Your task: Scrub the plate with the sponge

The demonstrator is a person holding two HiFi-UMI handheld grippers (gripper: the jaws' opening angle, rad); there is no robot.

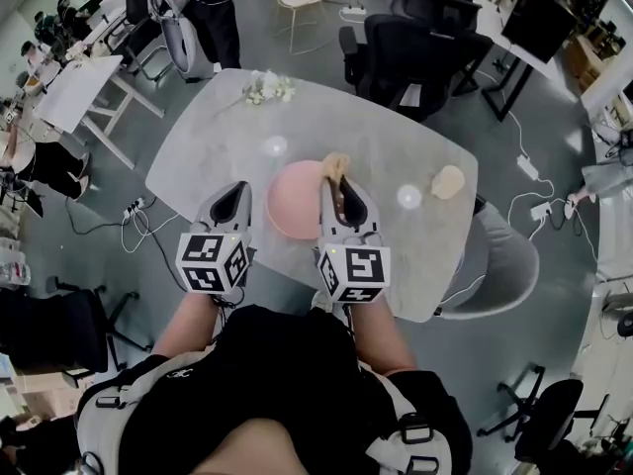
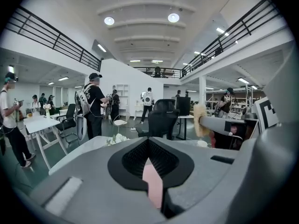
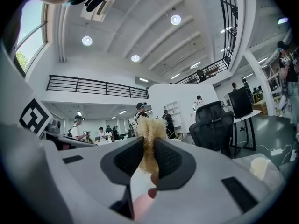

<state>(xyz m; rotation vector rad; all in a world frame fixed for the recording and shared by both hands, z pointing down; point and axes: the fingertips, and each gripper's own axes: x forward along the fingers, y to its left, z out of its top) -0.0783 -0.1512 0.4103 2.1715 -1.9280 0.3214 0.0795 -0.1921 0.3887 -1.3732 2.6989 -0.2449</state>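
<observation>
Nearest us, the left gripper (image 2: 147, 144) has its jaws drawn in on a pink strip that fills the narrow gap between them. This is the rim of the plate (image 1: 292, 204). In the head view the plate sits near the middle of the grey table (image 1: 213, 151), close to its near edge, with the left gripper at the plate's left rim.

The right gripper (image 3: 148, 148) lies over the plate's right side. Its jaws pinch the tufted yellow sponge (image 3: 149, 127), which sticks out past their tips over the plate's far right rim. We cannot tell whether the sponge touches the plate.

To the left of the plate and beyond it, the tabletop is bare. To the right, well apart from the plate, we see a small white round thing (image 1: 408, 197) and a beige lump (image 1: 447, 181). White flowers (image 1: 269, 88) lie near the table's far edge, and black office chairs (image 1: 425, 43) stand beyond it.
</observation>
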